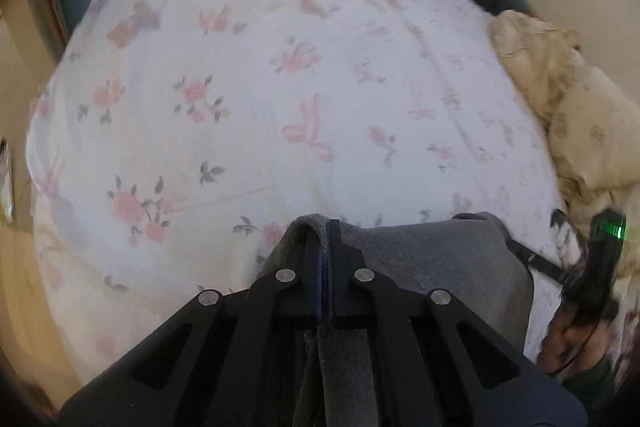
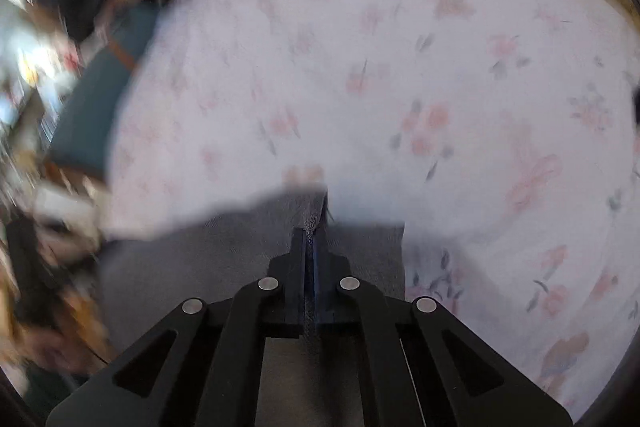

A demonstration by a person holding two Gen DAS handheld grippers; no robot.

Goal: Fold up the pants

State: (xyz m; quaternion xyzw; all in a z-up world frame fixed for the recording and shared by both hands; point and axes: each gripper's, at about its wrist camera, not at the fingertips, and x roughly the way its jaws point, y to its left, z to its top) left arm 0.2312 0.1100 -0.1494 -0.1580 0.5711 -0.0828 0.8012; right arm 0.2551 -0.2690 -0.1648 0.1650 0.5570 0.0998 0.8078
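Grey, soft-napped cloth, the pants (image 1: 404, 251), fills the left wrist view just ahead of the left gripper (image 1: 325, 227). Its black jaws stand pressed together with a raised fold of that grey cloth pinched between them, and the rest of the garment spreads to the right of the tips over the white bedsheet printed with pink flowers (image 1: 248, 87). Further right a hand (image 1: 576, 343) grips the other black tool, and a crumpled cream quilt (image 1: 560, 95) lies beyond.

In the right wrist view, which is blurred, the right gripper (image 2: 316, 227) is likewise closed, a ridge of the grey pants (image 2: 192, 259) nipped between its jaws; the cloth lies mostly to the left of the tips.

Both pinches look made, so the grasping step seems done. Next, I judge, both grippers must lift together and carry the held edge over, keeping the cloth taut and level.
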